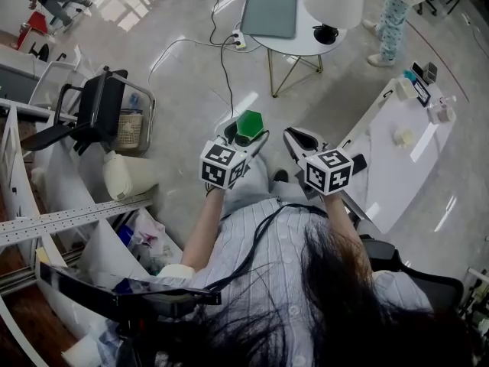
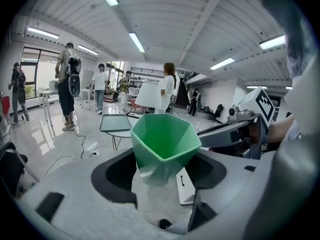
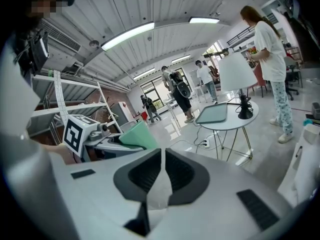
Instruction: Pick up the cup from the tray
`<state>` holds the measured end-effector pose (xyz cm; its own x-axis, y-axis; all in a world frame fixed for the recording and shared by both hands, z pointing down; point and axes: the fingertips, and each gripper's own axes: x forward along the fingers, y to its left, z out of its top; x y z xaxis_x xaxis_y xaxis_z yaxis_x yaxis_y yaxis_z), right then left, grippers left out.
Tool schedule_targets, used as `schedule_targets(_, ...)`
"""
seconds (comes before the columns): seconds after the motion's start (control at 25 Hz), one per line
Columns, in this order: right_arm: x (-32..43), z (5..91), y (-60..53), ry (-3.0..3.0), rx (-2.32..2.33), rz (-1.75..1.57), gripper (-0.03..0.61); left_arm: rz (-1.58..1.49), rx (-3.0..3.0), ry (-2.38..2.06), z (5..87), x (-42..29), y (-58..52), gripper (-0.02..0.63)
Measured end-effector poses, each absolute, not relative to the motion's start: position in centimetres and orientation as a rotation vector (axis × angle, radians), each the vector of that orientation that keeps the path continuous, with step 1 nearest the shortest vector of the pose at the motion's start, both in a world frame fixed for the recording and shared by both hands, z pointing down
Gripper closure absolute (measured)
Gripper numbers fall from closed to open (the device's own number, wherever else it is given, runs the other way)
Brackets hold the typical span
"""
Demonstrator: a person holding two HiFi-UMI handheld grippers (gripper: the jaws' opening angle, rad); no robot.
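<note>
A green faceted cup (image 1: 249, 123) is held up in the air, well above the floor, with my left gripper (image 1: 241, 134) shut on it. In the left gripper view the cup (image 2: 165, 144) stands upright between the two jaws, its mouth facing up. The grey tray (image 1: 269, 12) lies bare on a round white table (image 1: 306, 43) far ahead. My right gripper (image 1: 300, 141) hangs just right of the left one, its jaws closed together with nothing in them. From the right gripper view the cup (image 3: 134, 135) shows at the left and the tray (image 3: 218, 113) in the distance.
A white lamp (image 1: 335, 2) stands on the round table beside the tray. A power strip and cables (image 1: 239, 40) lie on the floor. A long white desk (image 1: 405, 151) is at the right, a black chair (image 1: 99, 109) and shelving at the left. Several people stand further off.
</note>
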<state>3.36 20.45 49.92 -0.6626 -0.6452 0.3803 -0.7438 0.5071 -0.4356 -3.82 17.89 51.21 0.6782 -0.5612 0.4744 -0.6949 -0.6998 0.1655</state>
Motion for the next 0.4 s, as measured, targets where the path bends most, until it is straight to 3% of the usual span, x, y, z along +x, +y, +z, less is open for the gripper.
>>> schedule_targets(0.4,3.51,50.0,19.85,-2.569,1.205,0.872,0.531,0.559,2.549,-1.004,51.32,-4.26,17.25,0.304)
